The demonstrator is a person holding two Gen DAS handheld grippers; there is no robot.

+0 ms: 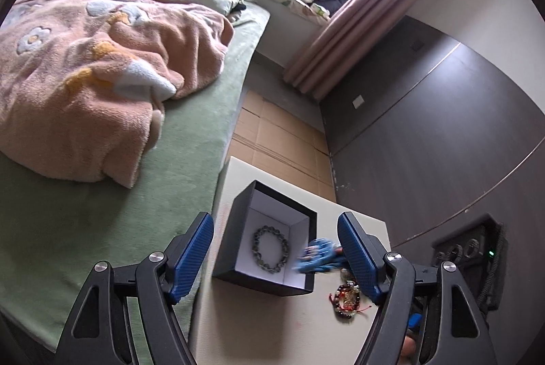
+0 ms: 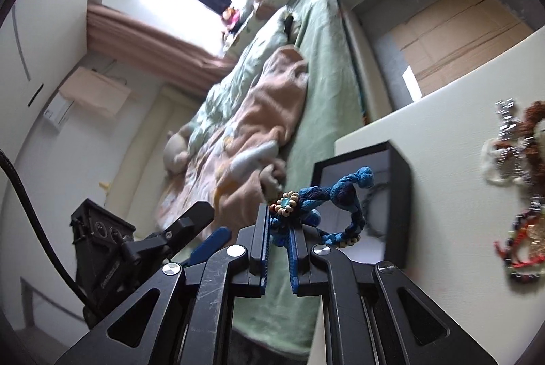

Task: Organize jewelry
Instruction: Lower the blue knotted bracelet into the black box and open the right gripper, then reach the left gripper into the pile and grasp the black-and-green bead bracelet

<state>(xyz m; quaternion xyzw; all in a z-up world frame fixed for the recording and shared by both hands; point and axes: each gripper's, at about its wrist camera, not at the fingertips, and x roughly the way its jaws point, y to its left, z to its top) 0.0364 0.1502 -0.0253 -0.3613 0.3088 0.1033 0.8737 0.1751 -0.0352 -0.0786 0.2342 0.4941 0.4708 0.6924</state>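
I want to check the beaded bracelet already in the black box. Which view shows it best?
The left wrist view: the beaded bracelet lies whole on the black box floor. The right wrist view shows only a blurred part behind the blue braided bracelet.

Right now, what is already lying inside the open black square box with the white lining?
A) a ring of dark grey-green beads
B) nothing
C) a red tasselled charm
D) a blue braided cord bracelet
A: a ring of dark grey-green beads lies flat on the white floor of the open black square box, while the blue braided cord bracelet is still between the right gripper's fingers.
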